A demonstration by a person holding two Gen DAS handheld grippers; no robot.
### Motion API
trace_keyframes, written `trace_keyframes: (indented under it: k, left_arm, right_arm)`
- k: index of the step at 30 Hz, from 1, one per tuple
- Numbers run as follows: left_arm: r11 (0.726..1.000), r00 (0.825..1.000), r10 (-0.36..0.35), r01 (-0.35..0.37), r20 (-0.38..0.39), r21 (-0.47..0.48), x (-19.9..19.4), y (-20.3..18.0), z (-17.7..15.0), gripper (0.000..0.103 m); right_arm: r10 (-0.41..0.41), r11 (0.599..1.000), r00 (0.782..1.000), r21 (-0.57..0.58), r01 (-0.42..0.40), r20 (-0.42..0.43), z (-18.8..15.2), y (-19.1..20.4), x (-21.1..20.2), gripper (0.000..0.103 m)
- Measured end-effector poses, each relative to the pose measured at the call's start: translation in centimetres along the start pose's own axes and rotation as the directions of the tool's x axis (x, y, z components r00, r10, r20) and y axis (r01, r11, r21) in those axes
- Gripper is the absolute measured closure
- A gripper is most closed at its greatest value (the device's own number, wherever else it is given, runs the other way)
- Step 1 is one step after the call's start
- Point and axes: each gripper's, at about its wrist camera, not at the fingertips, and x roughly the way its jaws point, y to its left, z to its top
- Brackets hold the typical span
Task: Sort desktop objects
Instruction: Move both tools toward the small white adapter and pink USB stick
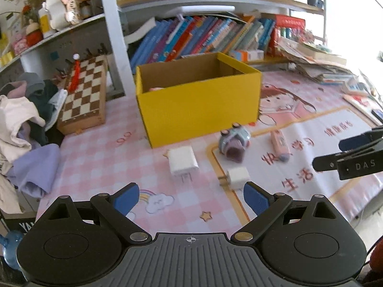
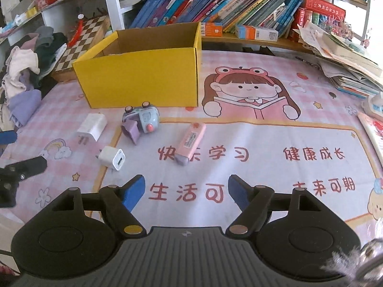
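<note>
An open yellow box [image 2: 143,76] stands upright. In front of it lie a flat white charger [image 2: 92,126], a small white cube charger [image 2: 112,159], a blue toy car [image 2: 141,122] tipped over, and a pink oblong case [image 2: 190,142].

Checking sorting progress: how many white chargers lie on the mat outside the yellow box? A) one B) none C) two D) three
C: a larger white charger and a smaller white charger both lie on the mat in front of the yellow box.
</note>
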Motion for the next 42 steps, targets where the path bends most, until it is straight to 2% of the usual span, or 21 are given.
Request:
trace_keyframes:
  k: [10, 26, 42]
  left_arm:
    - [1.000, 1.000, -0.003, 0.003, -0.016, -0.001, 0.3, -0.6, -0.4, 0.007]
    - [0.999, 0.999, 0.031, -0.032, -0.021, -0.026, 1.4, -0.2, 0.2, 0.007]
    - [1.000, 1.000, -0.003, 0.003, -0.014, -0.005, 3.2, -1.4, 1.7, 0.007]
  right_arm:
    - [0.016, 0.990, 0.998, -0.139, -0.023, -0.054, -1.2, 2.6, 0.6, 0.010]
    - [0.027, 0.986, 0.998, -0.165, -0.037, -0.058, 0.3, 2.2, 2.1, 0.010]
    - [0.017, 0.984, 0.999, -0.177, -0.024, -0.041, 2.2, 0.6, 3.3, 0.010]
